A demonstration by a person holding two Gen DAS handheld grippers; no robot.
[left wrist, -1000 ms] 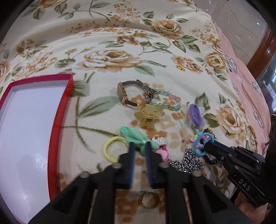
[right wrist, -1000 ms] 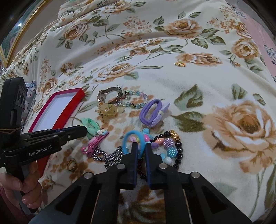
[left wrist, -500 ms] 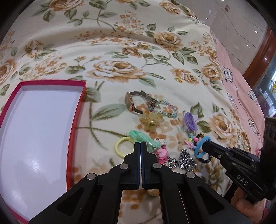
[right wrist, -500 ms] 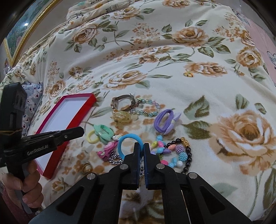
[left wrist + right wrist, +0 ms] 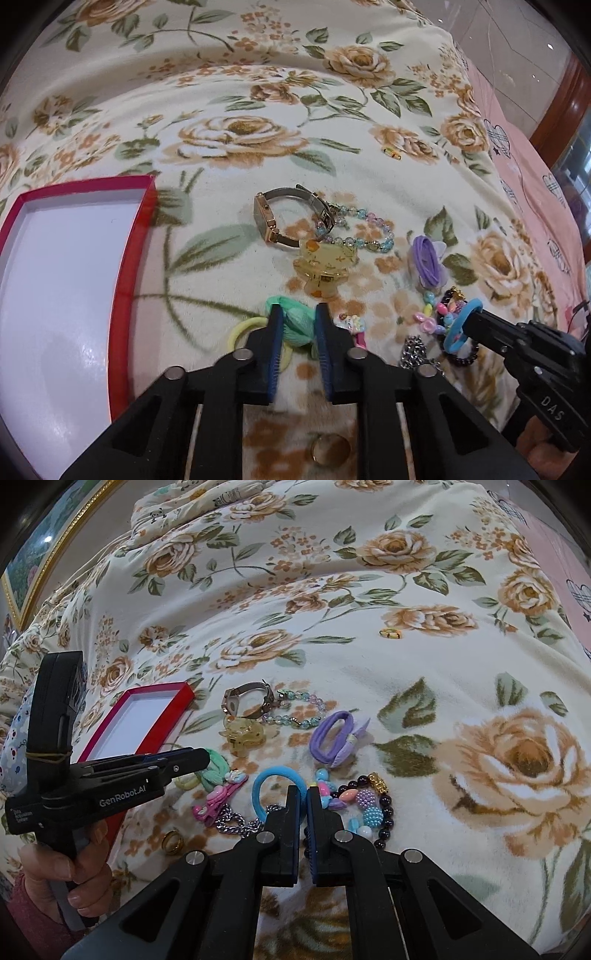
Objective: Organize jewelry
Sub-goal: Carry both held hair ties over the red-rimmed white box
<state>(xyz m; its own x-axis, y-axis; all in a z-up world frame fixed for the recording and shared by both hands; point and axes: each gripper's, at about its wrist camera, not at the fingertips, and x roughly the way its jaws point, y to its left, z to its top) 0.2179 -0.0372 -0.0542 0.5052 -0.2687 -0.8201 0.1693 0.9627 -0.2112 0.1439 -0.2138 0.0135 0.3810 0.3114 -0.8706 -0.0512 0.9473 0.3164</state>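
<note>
Watch [image 5: 280, 218] right of box [image 5: 125, 266]

The blanket [image 5: 461, 664] past the purple hair tie [image 5: 334, 740] is bare and wide. The watch [image 5: 284, 218], yellow clip [image 5: 325, 264] and beads [image 5: 364, 805] crowd together, leaving only thin gaps.

Both tools are made of matte black plastic. The left claw [image 5: 298, 325] has two flat arms with triangular cut-outs, round silver screws at the joints, and blue ribbed pads [image 5: 275, 354] on the inner faces. From the side, its body [image 5: 110, 786] carries the white print "GenRobot.AI", a smaller white label at the back, and a thin yellowish rubber band around the upright block. The hand [image 5: 66, 878] on its handle wears a dark pink sleeve. The right claw [image 5: 306, 805] has the same build, and its body [image 5: 535, 369] shows the white letters "DAS".
</note>
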